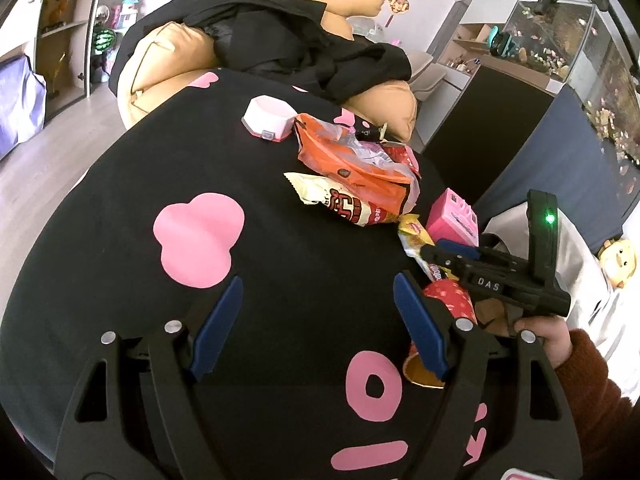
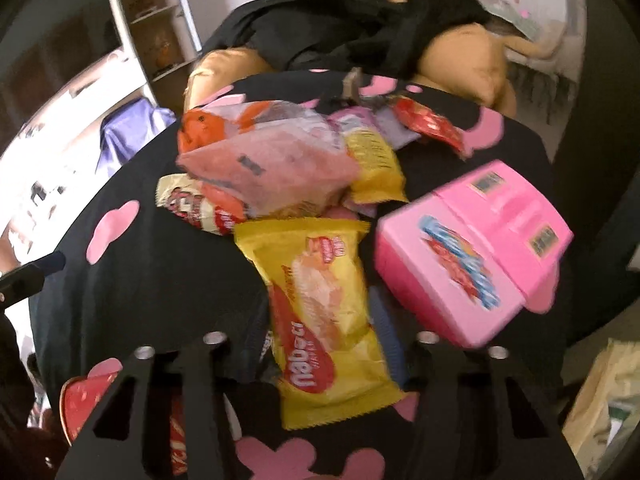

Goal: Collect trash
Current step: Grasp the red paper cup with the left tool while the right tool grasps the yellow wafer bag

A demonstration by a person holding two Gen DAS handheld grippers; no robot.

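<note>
A heap of snack wrappers lies on a black cloth with pink shapes [image 1: 200,236]: an orange bag [image 1: 352,160], a cream and red wrapper [image 1: 344,204] and a yellow biscuit packet [image 2: 324,312]. My right gripper [image 2: 320,320] is shut on the yellow packet; in the left wrist view it [image 1: 436,256] comes in from the right over the packet [image 1: 412,236]. My left gripper [image 1: 320,320] is open and empty above the cloth. A red paper cup [image 1: 448,304] lies by its right finger.
A pink toy box [image 2: 472,248] sits right of the wrappers. A white and pink dish [image 1: 268,116] stands further back. Black clothes [image 1: 304,40] lie over orange cushions [image 1: 160,60] behind. A white bag [image 1: 580,264] and a paper bag [image 2: 604,404] are at the right.
</note>
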